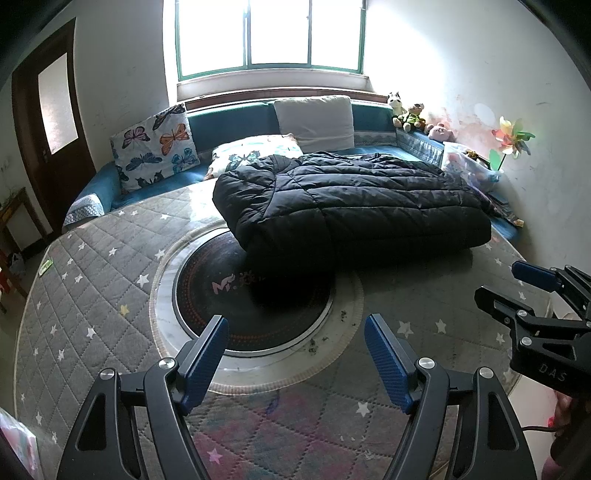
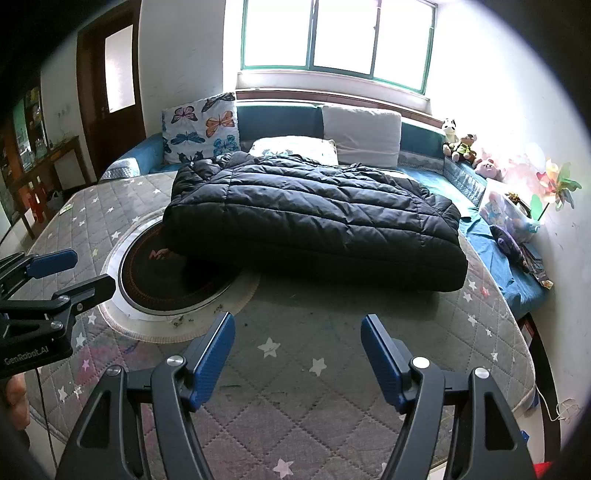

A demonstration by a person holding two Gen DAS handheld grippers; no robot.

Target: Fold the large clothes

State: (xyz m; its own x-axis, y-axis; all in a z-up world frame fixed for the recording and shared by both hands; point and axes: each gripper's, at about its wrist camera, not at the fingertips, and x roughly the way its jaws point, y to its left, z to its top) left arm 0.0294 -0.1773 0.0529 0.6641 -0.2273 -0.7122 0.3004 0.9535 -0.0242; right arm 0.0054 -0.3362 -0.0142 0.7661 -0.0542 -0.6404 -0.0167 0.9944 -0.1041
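Grey quilted star-print cover [image 1: 92,258] spreads over a round bench [image 2: 509,332], with a round cutout showing a dark disc [image 1: 236,295] ringed in white. Blue sofa [image 1: 236,118] runs along the far wall under a bright window [image 1: 273,33]. Black puffer jacket [image 1: 351,199] lies folded into a thick bundle on the far part of the bench, its left edge overhanging the disc, far edge touching or just beside the sofa seat; cannot tell which. Behind the jacket: butterfly cushion [image 1: 155,147] upright on the left, white pillow [image 1: 314,118] leaning on the sofa back, printed pillow [image 1: 255,147] flat just behind the jacket. Plush toys [image 1: 410,114] sit on the sofa's right end, pinwheel [image 1: 511,140] beside the wall, clear bag [image 2: 506,210] below it. Dark door [image 1: 51,129] at left. Left claw [image 1: 295,332] open, blue pads wide apart, nothing between them, hanging over the near rim of the disc, well apart from the jacket. Right claw [image 2: 297,332] open too, empty, over bare cover on the near side of the jacket, not touching it. Each claw shows at the edge of the other's view.
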